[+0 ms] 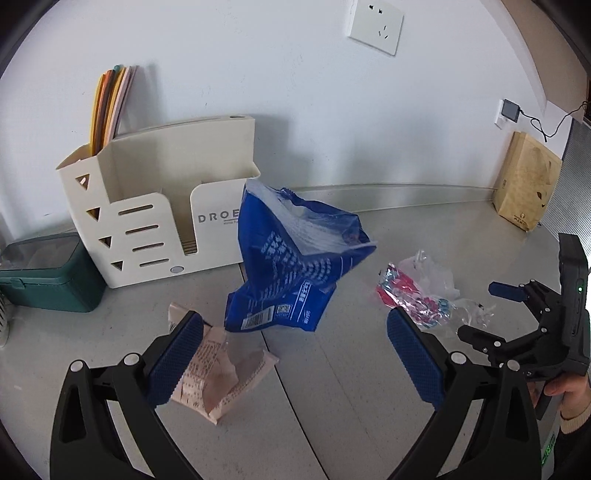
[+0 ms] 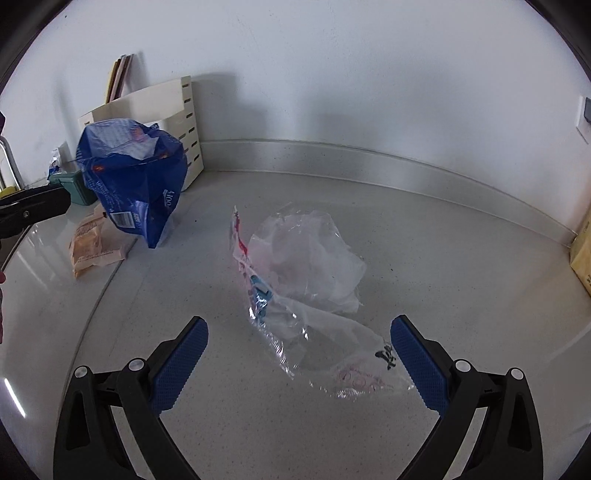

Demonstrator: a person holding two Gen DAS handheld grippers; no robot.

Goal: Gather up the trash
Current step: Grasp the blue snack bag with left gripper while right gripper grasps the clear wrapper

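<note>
A crumpled blue plastic bag stands open-mouthed on the grey counter, just beyond my left gripper, which is open with nothing between its pads. A crumpled pinkish receipt lies beside the left finger. To the right lies a clear wrapper with red and blue print. My right gripper is open, its fingers straddling the near end of that wrapper without closing on it. In the left wrist view the right gripper shows at the right edge, held by a hand.
A cream file organiser with coloured folders stands against the wall, a green box to its left. A brown paper bag leans at the far right. Wall sockets are above. Grey countertop stretches to a low backsplash.
</note>
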